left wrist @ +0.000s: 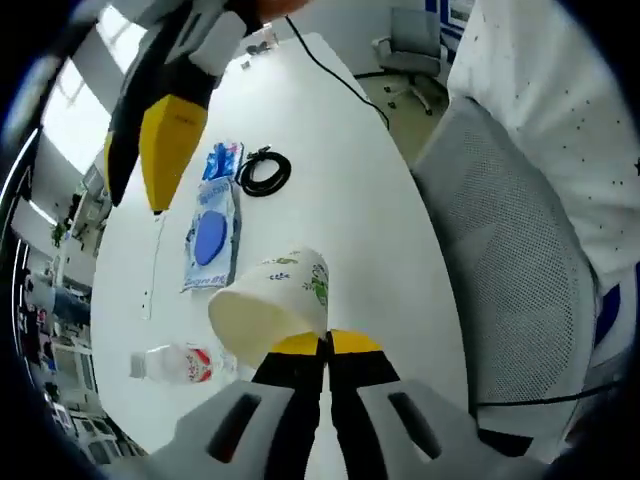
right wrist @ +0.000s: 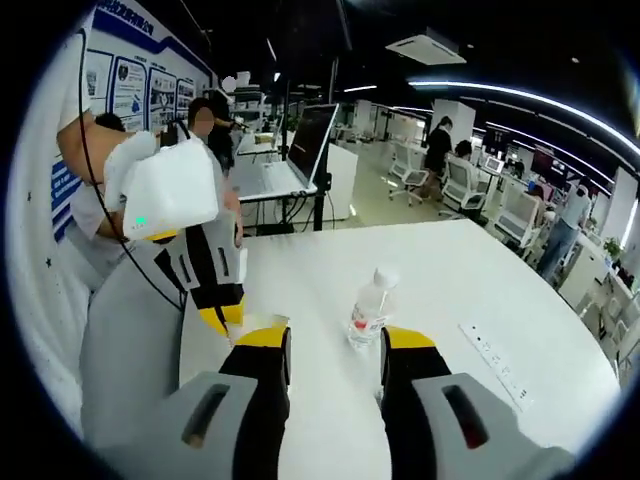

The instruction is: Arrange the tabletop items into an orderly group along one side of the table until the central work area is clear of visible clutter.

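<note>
Pinching the rim of the paper cup (left wrist: 272,305), the left hand-held gripper (left wrist: 325,345) has jaws shut; beyond the cup (toward tabletop centre) stands the water bottle (right wrist: 368,308), nearer the open, empty right hand-held gripper (right wrist: 335,350).

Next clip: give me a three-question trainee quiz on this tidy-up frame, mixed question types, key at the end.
1. True or false: the left gripper is shut on the rim of the paper cup.
2. The right gripper is: A) open, B) shut on the bottle, C) shut on the cable.
3. Fill in: in the left gripper view, the water bottle lies on its ____ on the white table.

Key: 1 true; 2 A; 3 side.
</note>
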